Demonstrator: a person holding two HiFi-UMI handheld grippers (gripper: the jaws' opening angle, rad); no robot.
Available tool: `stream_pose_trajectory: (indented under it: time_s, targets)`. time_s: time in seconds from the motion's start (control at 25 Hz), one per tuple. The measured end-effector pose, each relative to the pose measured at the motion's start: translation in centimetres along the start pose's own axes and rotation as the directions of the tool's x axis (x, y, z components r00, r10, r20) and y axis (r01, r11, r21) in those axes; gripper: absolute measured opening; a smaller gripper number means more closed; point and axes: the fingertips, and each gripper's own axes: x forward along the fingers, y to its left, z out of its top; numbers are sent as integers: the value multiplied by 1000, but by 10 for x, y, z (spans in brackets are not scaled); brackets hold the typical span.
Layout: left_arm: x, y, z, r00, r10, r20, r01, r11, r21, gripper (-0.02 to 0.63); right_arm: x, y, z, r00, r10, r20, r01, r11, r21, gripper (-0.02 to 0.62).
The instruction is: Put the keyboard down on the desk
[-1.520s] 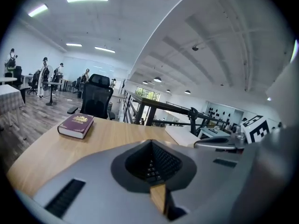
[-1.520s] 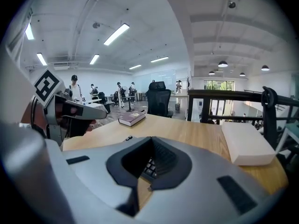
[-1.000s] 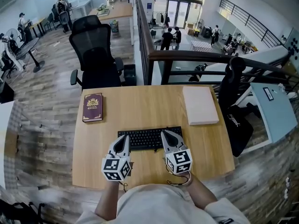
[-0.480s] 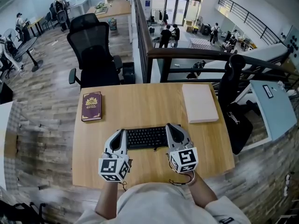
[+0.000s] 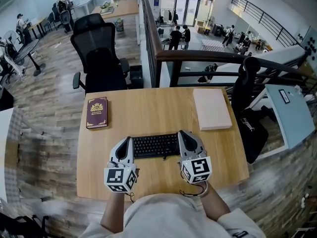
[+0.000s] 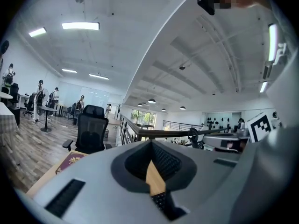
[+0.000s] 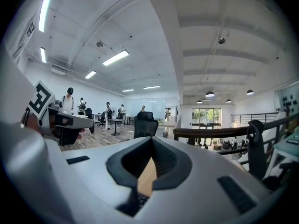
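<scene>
L gripper (image 5: pixel 129 140) & R gripper (image 5: pixel 182 133), jaws clenched w/ nothing between, flank the keyboard (image 5: pixel 156 146) ends; its long axis runs L–R between them, desk (image 5: pixel 148 108) just below.

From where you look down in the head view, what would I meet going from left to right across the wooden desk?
Dark red book → left gripper, on the keyboard's left end → black keyboard → right gripper, on its right end → flat white pad.
</scene>
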Motion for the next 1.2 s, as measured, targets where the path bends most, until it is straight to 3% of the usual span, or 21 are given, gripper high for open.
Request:
stream_pose_trajectory:
  time_s: [0.72,1.2]
  targets:
    - [4,-5,2,1000,-10,5,10,998,58,11,-1,-6,10,1000,-13,20,13,1000,0,3]
    - [5,-5,3,1000,-13,12,12,998,53,11,-3,-8,20,999,-12,39,13,1000,-19,3]
